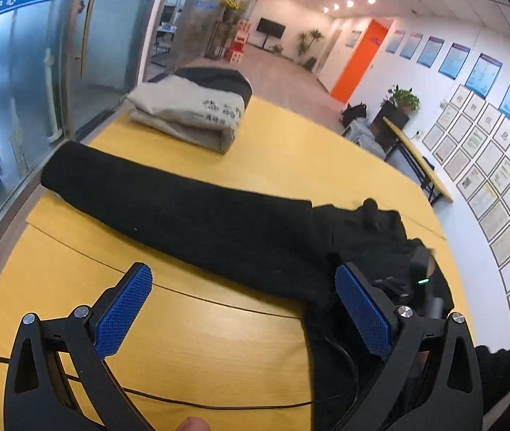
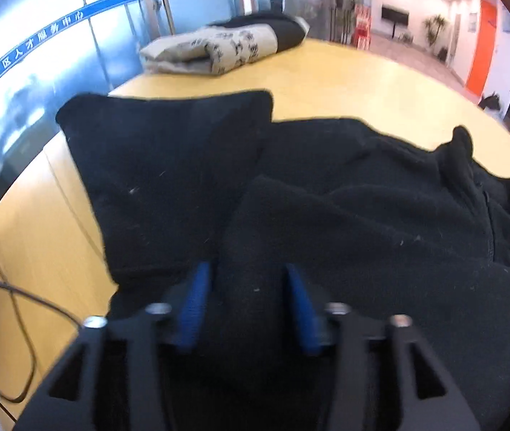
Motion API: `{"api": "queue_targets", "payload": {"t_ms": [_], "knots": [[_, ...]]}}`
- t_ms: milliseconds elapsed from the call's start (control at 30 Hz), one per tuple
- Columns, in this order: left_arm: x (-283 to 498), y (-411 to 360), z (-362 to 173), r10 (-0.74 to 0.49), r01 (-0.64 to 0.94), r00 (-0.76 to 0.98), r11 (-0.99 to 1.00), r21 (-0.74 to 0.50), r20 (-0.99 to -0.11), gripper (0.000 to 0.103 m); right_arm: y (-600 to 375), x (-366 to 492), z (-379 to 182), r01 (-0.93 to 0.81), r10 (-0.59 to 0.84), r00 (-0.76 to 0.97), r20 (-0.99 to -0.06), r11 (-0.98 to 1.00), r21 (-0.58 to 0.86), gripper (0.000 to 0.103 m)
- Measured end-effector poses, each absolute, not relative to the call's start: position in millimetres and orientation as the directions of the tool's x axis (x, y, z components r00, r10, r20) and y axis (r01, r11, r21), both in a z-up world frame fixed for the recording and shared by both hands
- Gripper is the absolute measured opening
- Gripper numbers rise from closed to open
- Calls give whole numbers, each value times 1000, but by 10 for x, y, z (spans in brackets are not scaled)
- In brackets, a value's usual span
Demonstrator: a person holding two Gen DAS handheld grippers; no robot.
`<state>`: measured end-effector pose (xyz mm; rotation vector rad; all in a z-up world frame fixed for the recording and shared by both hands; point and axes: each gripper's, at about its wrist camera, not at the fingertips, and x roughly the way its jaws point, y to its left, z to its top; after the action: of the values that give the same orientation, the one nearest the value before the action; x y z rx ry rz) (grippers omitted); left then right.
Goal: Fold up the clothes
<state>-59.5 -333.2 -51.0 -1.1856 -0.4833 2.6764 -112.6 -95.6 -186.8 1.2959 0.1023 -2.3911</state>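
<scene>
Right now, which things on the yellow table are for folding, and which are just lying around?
For the folding:
- black fleece jacket, spread across the yellow wooden table
- left gripper, open above the table
- right gripper, closed on a fold of the jacket

Just lying about:
- folded beige printed garment
- folded black garment behind it
- thin black cable

Black angular jaws, blue textured pads [image 1: 123, 310]; silver screws [image 1: 405, 311]
</scene>
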Motion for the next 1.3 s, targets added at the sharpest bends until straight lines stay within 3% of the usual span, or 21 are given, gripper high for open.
{"api": "queue_targets", "payload": {"t_ms": [167,233,333,467,600,700,800,1000,1133,1233,1300], "knots": [[-1092,-2400,-633,478,-232,-596,-872,-432,-645,103,-244,-748,-1362,325,-378,-623,-684,-921,213,84],[-1291,-2028,-683,549,-310,-555,-834,-457,-625,103,240,-595,-1226,246,-308,-696,-649,-951,188,85],[-1589,-1469,-757,647,-419,-483,-763,-492,-591,103,931,-538,-1288,57,-110,-723,-682,-993,99,85],[-1975,-716,-1393,616,-393,-400,-784,-480,-678,103,1843,-496,-1653,-175,71,-618,-783,-983,49,84],[-2018,-356,-1973,536,-358,-321,-832,-424,-781,102,2154,-387,-2023,-185,59,-539,-840,-982,50,78],[-1859,-266,-2010,477,-406,-385,-856,-319,-790,103,2151,-327,-1985,-136,64,-557,-828,-991,16,78],[-1830,-228,-2036,455,-413,-398,-864,-288,-796,103,2277,-272,-1883,-135,55,-610,-791,-990,36,78],[-1779,-156,-2088,415,-424,-421,-876,-229,-806,103,2391,-289,-2091,-96,11,-590,-807,-994,56,79],[-1794,-136,-2082,388,-418,-444,-887,-196,-808,103,2473,-431,-1728,-128,-25,-611,-791,-983,130,78],[-1791,-131,-2076,381,-414,-457,-891,-187,-803,103,2417,-862,-1289,-40,-75,-685,-725,-989,140,84],[-1790,-128,-2072,377,-411,-466,-893,-182,-800,103,2394,-1479,-1264,14,-126,-635,-762,-988,152,88]]}}
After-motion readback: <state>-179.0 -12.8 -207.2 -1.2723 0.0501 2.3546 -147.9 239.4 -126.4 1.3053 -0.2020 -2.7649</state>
